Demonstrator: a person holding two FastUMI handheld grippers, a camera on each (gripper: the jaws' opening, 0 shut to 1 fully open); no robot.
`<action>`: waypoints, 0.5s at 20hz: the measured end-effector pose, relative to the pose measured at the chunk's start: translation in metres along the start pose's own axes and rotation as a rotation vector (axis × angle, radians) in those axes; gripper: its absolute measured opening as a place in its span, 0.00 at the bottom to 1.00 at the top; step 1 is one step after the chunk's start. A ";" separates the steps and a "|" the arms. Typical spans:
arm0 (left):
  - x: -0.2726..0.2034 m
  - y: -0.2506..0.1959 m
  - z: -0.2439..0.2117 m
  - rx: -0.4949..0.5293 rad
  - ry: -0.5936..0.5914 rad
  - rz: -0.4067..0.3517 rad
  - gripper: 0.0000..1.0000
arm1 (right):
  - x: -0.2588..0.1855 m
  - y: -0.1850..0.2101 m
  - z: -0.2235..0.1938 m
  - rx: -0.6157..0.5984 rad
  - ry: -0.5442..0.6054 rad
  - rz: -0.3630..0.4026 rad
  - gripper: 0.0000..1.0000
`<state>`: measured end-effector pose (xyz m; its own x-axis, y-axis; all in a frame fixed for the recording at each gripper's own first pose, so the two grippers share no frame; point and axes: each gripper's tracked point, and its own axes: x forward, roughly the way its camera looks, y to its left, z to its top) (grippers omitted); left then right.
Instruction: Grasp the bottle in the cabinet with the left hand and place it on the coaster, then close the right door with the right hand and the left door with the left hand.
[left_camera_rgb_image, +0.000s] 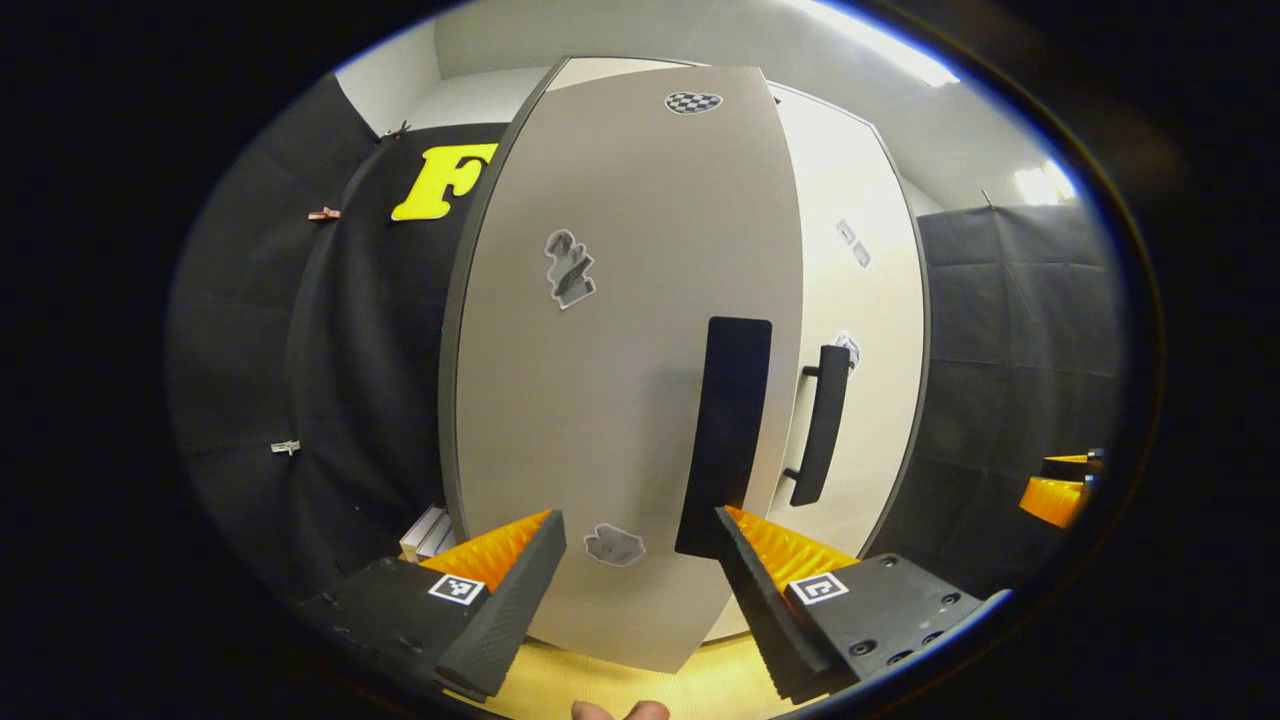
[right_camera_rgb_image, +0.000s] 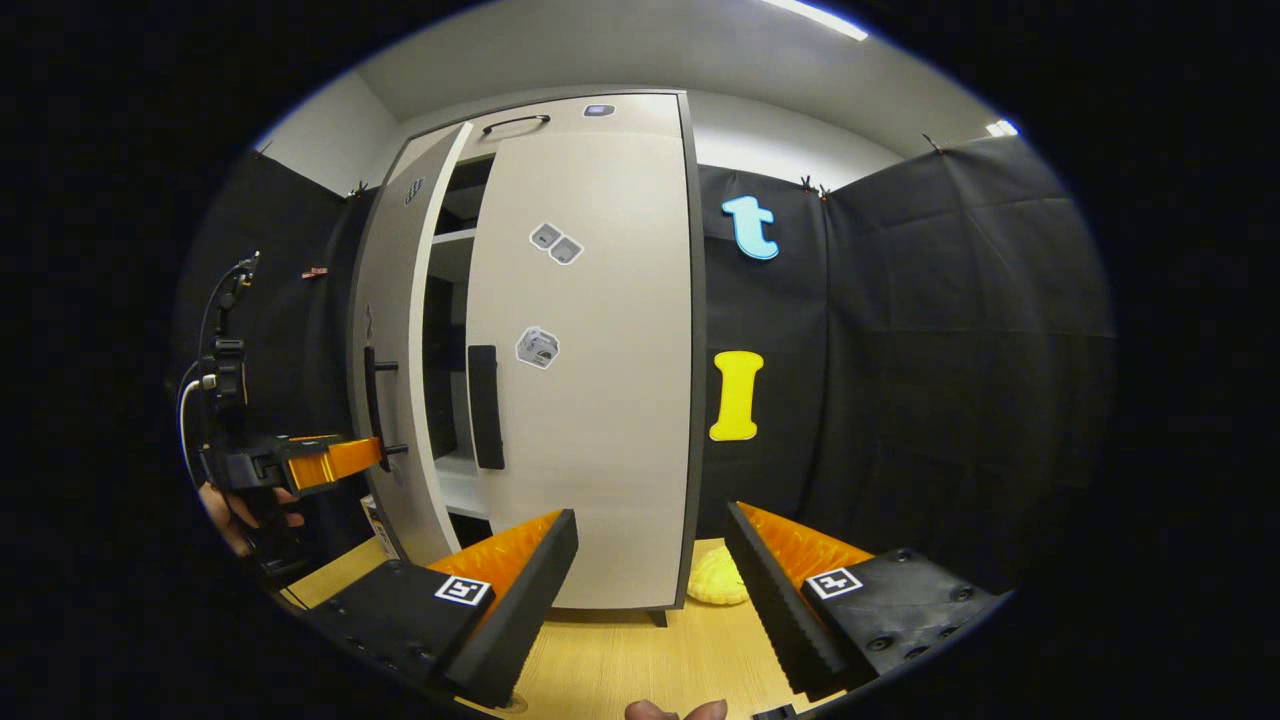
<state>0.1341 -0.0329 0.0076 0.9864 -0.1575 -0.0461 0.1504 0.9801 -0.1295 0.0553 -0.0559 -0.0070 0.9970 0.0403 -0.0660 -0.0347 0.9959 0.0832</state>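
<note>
With both doors of the tall pale-grey cabinet (right_camera_rgb_image: 585, 350) standing before me on the light wooden counter (right_camera_rgb_image: 640, 650), my right gripper (right_camera_rgb_image: 650, 570) hangs with its jaws wide apart, holding nothing, facing the right door (right_camera_rgb_image: 590, 400), which sits shut or nearly so. Its flat black handle (right_camera_rgb_image: 485, 405) runs along the door's left edge. The left door (right_camera_rgb_image: 385, 370) stands ajar, showing white shelves (right_camera_rgb_image: 455, 235) through the gap. In the right gripper view, my left gripper (right_camera_rgb_image: 335, 460) reaches that door's outer face near its black bar handle (right_camera_rgb_image: 372, 400); whether it touches, I cannot tell. In the left gripper view, its jaws gape empty before the left door. A pale yellow ridged object (right_camera_rgb_image: 718, 580) lies by the cabinet's right front corner. I cannot make out the bottle.
</note>
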 end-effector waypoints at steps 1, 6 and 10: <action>0.002 0.001 0.000 -0.001 -0.003 0.003 0.95 | 0.001 0.001 0.001 0.002 -0.001 0.004 0.99; -0.011 0.010 0.005 0.014 -0.011 0.033 0.95 | 0.004 0.010 0.005 0.004 -0.013 0.028 0.99; -0.041 0.019 0.008 0.073 -0.009 0.057 0.97 | 0.001 0.022 0.009 -0.004 -0.025 0.045 0.98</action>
<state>0.0968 -0.0071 0.0152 0.9940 -0.1009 -0.0422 0.0986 0.9936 -0.0544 0.0561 -0.0345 0.0041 0.9959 0.0828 -0.0378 -0.0795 0.9935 0.0817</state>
